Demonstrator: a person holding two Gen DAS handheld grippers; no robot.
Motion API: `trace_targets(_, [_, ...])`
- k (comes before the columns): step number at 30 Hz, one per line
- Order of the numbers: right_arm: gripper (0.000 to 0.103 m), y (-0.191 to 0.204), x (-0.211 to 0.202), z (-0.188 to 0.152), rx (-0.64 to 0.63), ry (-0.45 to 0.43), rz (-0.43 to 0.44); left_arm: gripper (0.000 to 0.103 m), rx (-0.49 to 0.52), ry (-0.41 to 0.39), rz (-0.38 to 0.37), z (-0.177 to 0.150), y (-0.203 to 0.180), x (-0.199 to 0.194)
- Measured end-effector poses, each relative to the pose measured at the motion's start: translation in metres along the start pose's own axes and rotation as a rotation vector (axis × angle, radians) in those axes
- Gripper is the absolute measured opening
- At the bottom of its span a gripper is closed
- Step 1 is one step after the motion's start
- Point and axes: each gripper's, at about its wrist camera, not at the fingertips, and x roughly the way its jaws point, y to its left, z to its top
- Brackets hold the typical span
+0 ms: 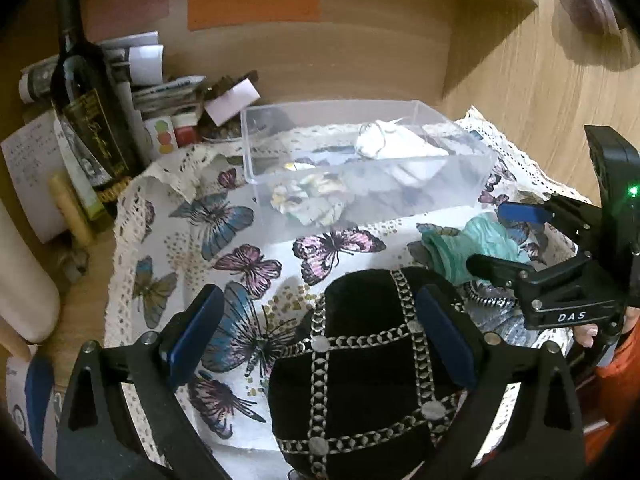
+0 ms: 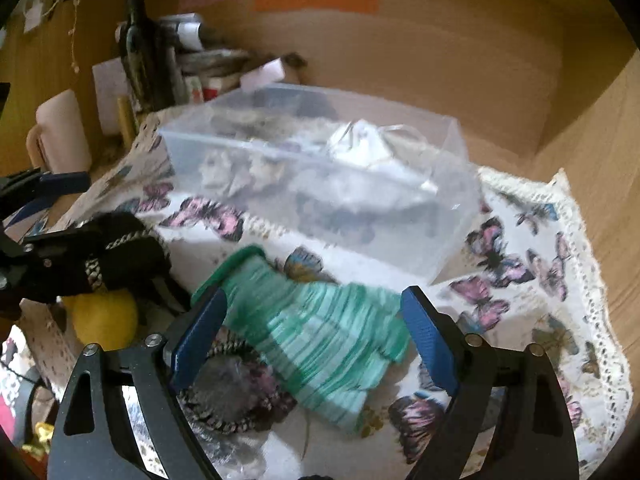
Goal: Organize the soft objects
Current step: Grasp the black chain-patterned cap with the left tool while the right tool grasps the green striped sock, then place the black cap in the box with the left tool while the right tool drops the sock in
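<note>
In the left wrist view, the left gripper has its two blue-padded fingers wide apart. Between them, lying on the white butterfly-printed tablecloth with a lace edge, is a black velvet cap with silver chain bands and round studs. The right finger seems to touch the cap's side, while the left finger is well apart from it, so the cap is not clamped. Its long axis runs from the camera away toward the clear plastic rectangular box, with the rounded end pointing to the box. Inside the box already lie a white crumpled cloth item and a pale flower-patterned soft piece. So I judge the task partly done: some soft things are stored, and the cap and others remain outside. A dark glass wine bottle stands at the left among papers.

In the right wrist view, the right gripper also has its fingers apart, on both sides of a mint-green pleated fabric piece that rests on the cloth just before the box. Its long axis goes diagonally, from upper left to lower right. The picture is blurred, so contact I cannot tell. A yellow round soft object and a braided black-and-white ring are also waiting near the left side.
</note>
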Motion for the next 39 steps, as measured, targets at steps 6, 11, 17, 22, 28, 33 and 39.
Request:
trace_targets(6, [0.06, -0.003, 0.009, -0.004, 0.007, 0.048, 0.028, 0.079, -0.032, 0.039, -0.088, -0.004, 0.002, 0.01])
trace_targets(11, [0.031, -0.005, 0.01, -0.003, 0.028, 0.045, 0.044, 0.058, 0.006, 0.006, -0.089, -0.009, -0.009, 0.004])
trace_targets(17, [0.017, -0.005, 0.004, -0.003, 0.037, 0.016, 0.039, 0.025, 0.003, 0.02, -0.087, -0.008, -0.008, 0.005])
trace_targets(22, [0.014, -0.014, -0.011, 0.0, 0.071, -0.046, 0.013, 0.015, -0.056, 0.029, -0.115, -0.005, 0.006, 0.003])
trace_targets(28, [0.014, -0.023, -0.035, 0.007, 0.091, -0.119, -0.009, 0.01, -0.056, -0.011, -0.09, 0.003, 0.007, -0.009])
trace_targets(33, [0.014, -0.028, -0.049, 0.013, 0.1, -0.169, -0.021, 0.01, -0.053, -0.065, -0.062, 0.015, 0.01, -0.024])
trace_targets(39, [0.014, -0.035, -0.064, 0.024, 0.115, -0.227, -0.033, 0.01, -0.073, -0.13, -0.041, 0.036, 0.018, -0.036])
